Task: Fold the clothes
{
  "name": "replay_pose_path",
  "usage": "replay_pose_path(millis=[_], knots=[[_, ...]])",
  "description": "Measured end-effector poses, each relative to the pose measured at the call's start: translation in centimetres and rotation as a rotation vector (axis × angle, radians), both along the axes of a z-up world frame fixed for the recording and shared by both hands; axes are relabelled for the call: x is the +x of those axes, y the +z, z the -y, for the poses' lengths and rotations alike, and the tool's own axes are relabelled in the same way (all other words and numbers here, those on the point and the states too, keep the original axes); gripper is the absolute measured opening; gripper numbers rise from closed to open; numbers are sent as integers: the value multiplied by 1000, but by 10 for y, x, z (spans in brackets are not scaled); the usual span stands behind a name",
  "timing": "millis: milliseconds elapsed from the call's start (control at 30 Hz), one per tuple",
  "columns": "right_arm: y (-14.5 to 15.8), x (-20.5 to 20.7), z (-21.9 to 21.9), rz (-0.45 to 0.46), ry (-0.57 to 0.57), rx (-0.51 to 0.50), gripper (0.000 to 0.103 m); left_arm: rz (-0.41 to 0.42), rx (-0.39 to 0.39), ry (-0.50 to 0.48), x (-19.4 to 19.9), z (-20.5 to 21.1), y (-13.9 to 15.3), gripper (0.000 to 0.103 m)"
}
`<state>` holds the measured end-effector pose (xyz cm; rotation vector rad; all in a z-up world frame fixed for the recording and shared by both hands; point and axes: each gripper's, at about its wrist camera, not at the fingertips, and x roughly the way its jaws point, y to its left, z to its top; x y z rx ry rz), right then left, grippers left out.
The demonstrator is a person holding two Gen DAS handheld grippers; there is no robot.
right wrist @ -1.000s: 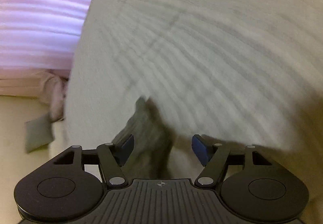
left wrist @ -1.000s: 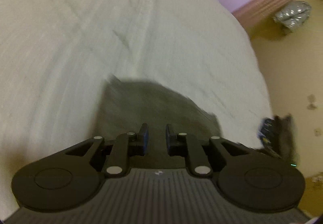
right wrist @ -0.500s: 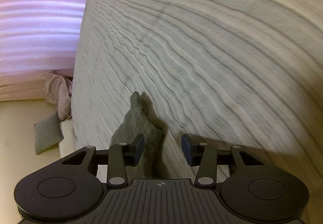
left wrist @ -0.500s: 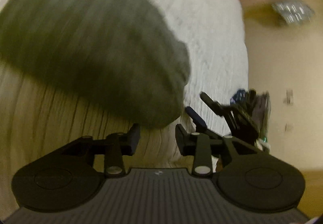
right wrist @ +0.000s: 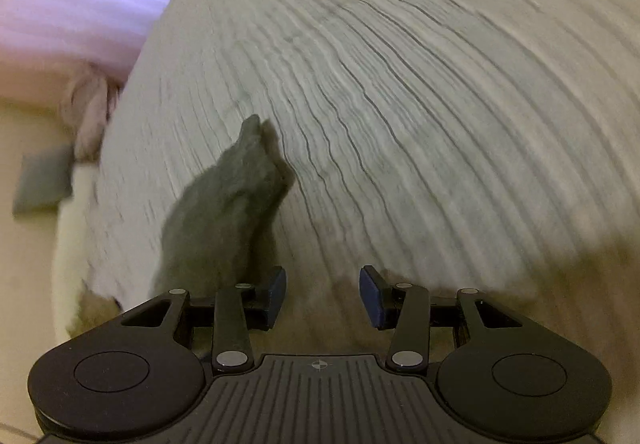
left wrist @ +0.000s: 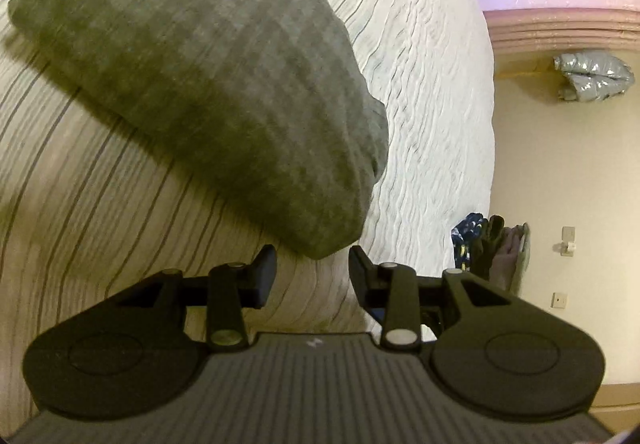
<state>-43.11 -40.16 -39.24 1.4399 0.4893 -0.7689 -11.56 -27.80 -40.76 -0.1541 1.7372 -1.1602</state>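
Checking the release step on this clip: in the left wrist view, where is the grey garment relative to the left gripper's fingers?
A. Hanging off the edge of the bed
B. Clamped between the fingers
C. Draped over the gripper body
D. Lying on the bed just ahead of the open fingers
D: the grey garment lies flat on the striped bed, its near corner just past the left gripper, whose jaws stand apart with nothing between them.

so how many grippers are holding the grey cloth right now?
0. The left gripper stands open just short of the cloth; the right gripper is open beside it over the bed.
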Motion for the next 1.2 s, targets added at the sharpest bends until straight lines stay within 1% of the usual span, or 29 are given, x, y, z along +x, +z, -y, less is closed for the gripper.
replay_pose_path(millis=[33, 67, 100, 167, 200, 267, 367, 467, 500, 533, 567, 667, 700, 800, 900, 933, 967, 1000, 1033, 1067, 1100, 1200], knots=[[-2, 1, -4, 12, -18, 14, 46, 0, -1, -10, 1, 3, 3, 33], [-3, 3, -8, 17, -22, 20, 46, 20, -7, -40, 3, 7, 9, 33], [-3, 8, -12, 3, -3, 12, 46, 45, -14, -68, 5, 11, 14, 32], [-1, 17, -21, -42, 29, -18, 46, 149, -30, -114, 11, 18, 28, 32], [-1, 21, -23, -58, 24, -27, 46, 192, -33, -129, 16, 22, 34, 31], [-3, 22, -26, -60, -29, -5, 46, 250, -26, -139, 27, 28, 41, 31], [-10, 17, -31, 14, -126, 66, 46, 331, -15, -138, 48, 34, 50, 31], [-17, 18, -40, 102, -184, 132, 46, 391, 14, -101, 80, 29, 59, 33], [-19, 19, -44, 132, -203, 152, 51, 389, 26, -73, 90, 22, 61, 33], [-21, 20, -49, 160, -227, 170, 60, 375, 43, -34, 102, 14, 60, 34], [-23, 22, -54, 188, -255, 184, 79, 355, 62, 3, 107, 6, 58, 34], [-28, 28, -64, 271, -337, 210, 80, 263, 104, 114, 117, -25, 51, 40], [-30, 32, -67, 292, -360, 218, 80, 219, 112, 148, 119, -36, 46, 42], [-37, 47, -66, 292, -403, 211, 79, 113, 132, 216, 120, -50, 29, 46], [-43, 61, -62, 268, -443, 186, 79, 54, 125, 255, 119, -49, 6, 46], [-45, 65, -62, 259, -454, 177, 78, 54, 120, 268, 120, -49, -1, 45], [-46, 68, -61, 243, -455, 168, 62, 53, 105, 274, 121, -47, -8, 43], [-47, 71, -59, 214, -446, 161, 33, 59, 92, 262, 123, -45, -12, 36], [-48, 74, -57, 185, -436, 155, 26, 65, 78, 249, 124, -43, -16, 32], [-47, 76, -55, 159, -430, 143, 18, 73, 64, 233, 126, -41, -20, 24], [-45, 76, -54, 137, -427, 124, 9, 92, 48, 197, 126, -38, -21, 21], [-38, 77, -53, 69, -417, 67, 6, 137, -3, 97, 131, -35, -21, 18]])
